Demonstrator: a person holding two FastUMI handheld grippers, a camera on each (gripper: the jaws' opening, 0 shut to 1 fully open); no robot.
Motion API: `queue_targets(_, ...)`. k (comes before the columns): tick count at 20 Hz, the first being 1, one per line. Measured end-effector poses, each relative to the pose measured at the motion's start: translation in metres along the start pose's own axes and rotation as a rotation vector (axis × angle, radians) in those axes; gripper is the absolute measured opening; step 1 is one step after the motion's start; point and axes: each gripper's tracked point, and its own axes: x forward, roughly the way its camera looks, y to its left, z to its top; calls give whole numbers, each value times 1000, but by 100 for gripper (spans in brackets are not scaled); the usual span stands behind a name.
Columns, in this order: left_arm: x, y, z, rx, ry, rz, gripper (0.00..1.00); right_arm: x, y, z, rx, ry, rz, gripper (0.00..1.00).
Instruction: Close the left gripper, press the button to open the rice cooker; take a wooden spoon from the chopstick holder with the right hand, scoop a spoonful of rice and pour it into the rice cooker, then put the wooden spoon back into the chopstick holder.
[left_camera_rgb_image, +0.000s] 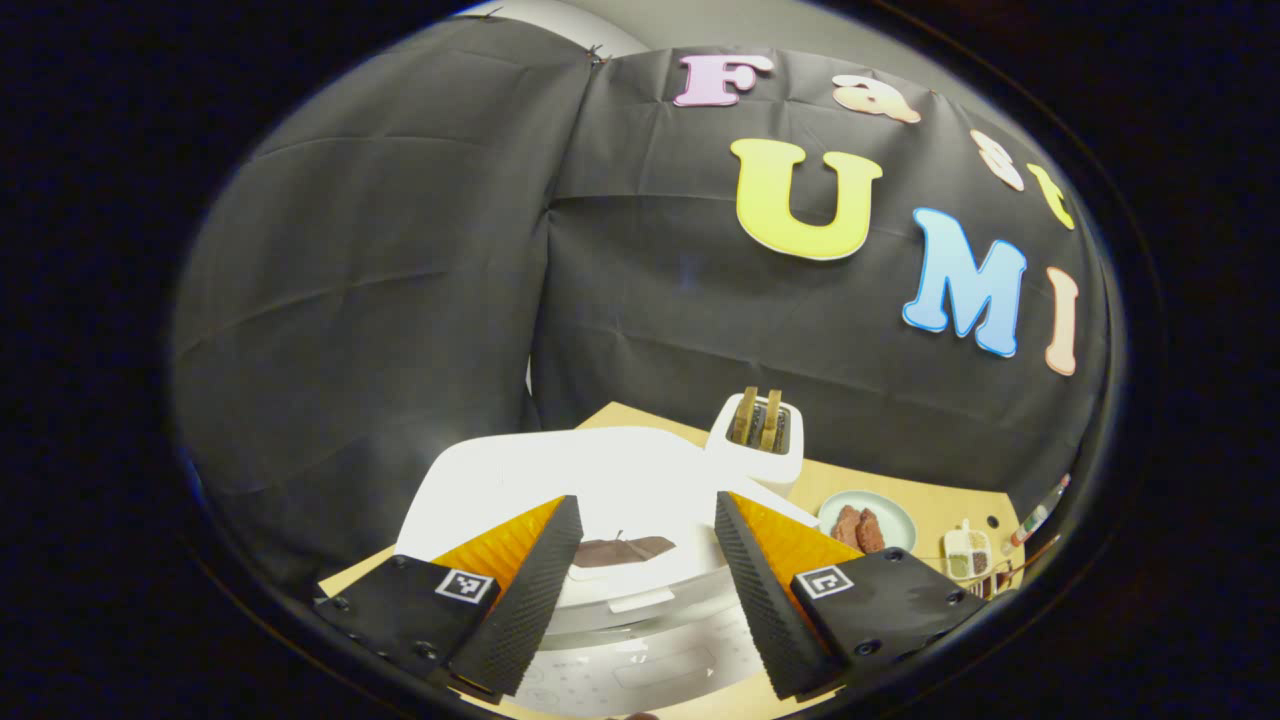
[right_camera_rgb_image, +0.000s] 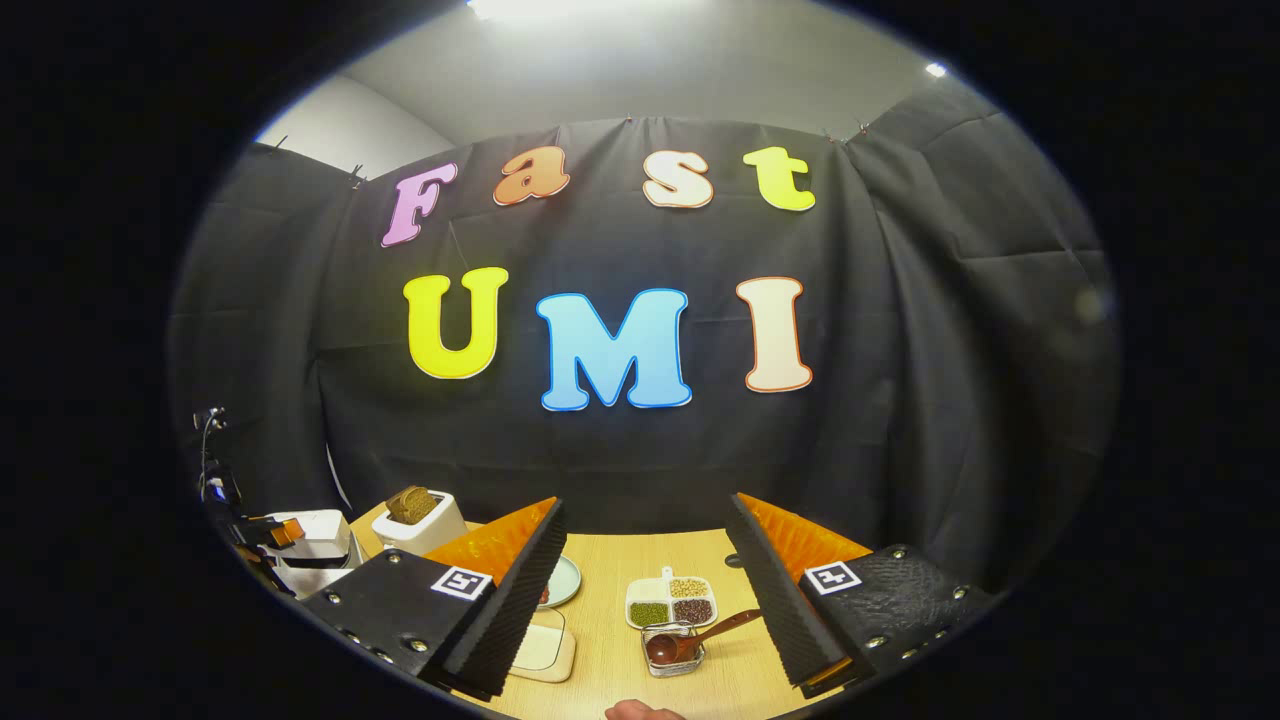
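The white rice cooker (left_camera_rgb_image: 610, 480) sits right under my left gripper (left_camera_rgb_image: 646, 500) with its lid down. The left gripper is open, its fingers spread over the lid and a flat tab (left_camera_rgb_image: 640, 600) on the front edge. In the right gripper view the cooker (right_camera_rgb_image: 318, 545) stands at the far left with the left gripper (right_camera_rgb_image: 272, 530) above it. My right gripper (right_camera_rgb_image: 645, 503) hangs open and empty above the table. Below it a wooden spoon (right_camera_rgb_image: 690, 640) rests in a small clear holder (right_camera_rgb_image: 672, 655), its handle leaning right. A divided dish (right_camera_rgb_image: 670, 600) of grains and beans lies just behind the holder.
A white toaster (left_camera_rgb_image: 755, 440) with bread slices stands behind the cooker, also seen as the toaster (right_camera_rgb_image: 420, 520). A pale plate (left_camera_rgb_image: 865, 525) carries brown food. A small white board (right_camera_rgb_image: 545, 650) lies on the wooden table (right_camera_rgb_image: 640, 560). A fingertip (right_camera_rgb_image: 640, 712) shows at the bottom edge.
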Motion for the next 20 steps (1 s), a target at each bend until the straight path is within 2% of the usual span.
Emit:
queue_targets(8, 14, 0, -36, 32, 101, 30, 94, 3, -6, -9, 19, 19, -19, 98)
queue_targets(10, 18, 2, -45, 119, 115, 61, 95, 4, -6, -11, 28, 23, -22, 98)
queue_targets(13, 22, 0, -40, 73, 129, 72, 97, 5, -5, -11, 23, 16, -25, 98)
queue_targets(17, 17, 2, -35, 90, 71, 66, 96, 6, -5, -11, 10, 12, -18, 98)
queue_targets(18, 12, 3, -28, 91, 44, 81, 97, 7, -6, -10, 16, 10, -16, 98)
queue_targets(20, -5, -12, 1, 73, -39, 56, 96, 8, -3, -7, 33, 4, 8, 98)
